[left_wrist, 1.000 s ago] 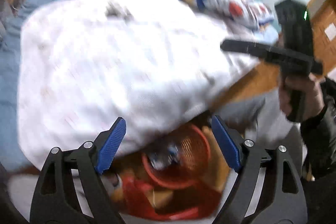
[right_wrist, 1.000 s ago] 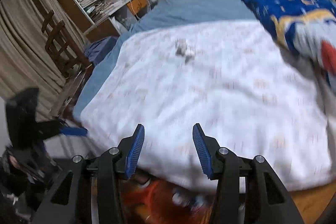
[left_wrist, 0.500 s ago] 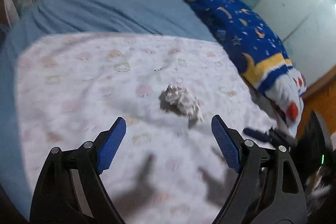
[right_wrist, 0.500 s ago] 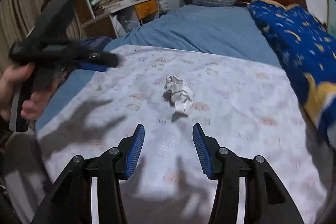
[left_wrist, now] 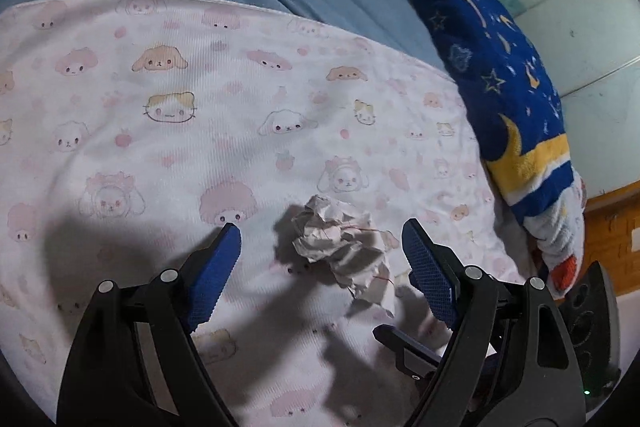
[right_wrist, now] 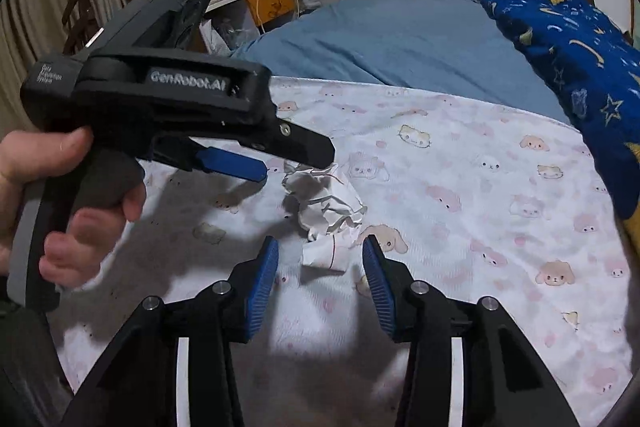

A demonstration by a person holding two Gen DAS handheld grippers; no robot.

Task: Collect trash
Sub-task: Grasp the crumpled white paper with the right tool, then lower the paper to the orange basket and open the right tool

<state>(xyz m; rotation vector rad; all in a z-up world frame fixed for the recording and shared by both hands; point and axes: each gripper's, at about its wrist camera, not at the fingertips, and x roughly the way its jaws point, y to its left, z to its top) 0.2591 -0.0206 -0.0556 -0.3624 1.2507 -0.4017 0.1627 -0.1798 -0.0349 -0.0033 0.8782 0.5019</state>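
Blue bed sheet under a pink cartoon-print blanket. Crumpled paper lies on the blanket. Left gripper, jaws wide, straddles the paper, holding nothing. Right gripper, jaws parted and empty, sits just short of it.

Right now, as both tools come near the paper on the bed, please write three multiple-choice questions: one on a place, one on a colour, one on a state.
1. Where does the crumpled paper lie?
A. on the blue sheet
B. on the white cartoon-print blanket
C. on the bookshelf

2. What colour are the tool pads?
A. blue
B. red
C. green

3. How is the left tool?
A. shut on the paper
B. open around the paper
C. shut, empty

Answers: 1 B, the paper rests on the print. 2 A, both views show blue pads. 3 B, a pad stands on each side, apart from the paper.
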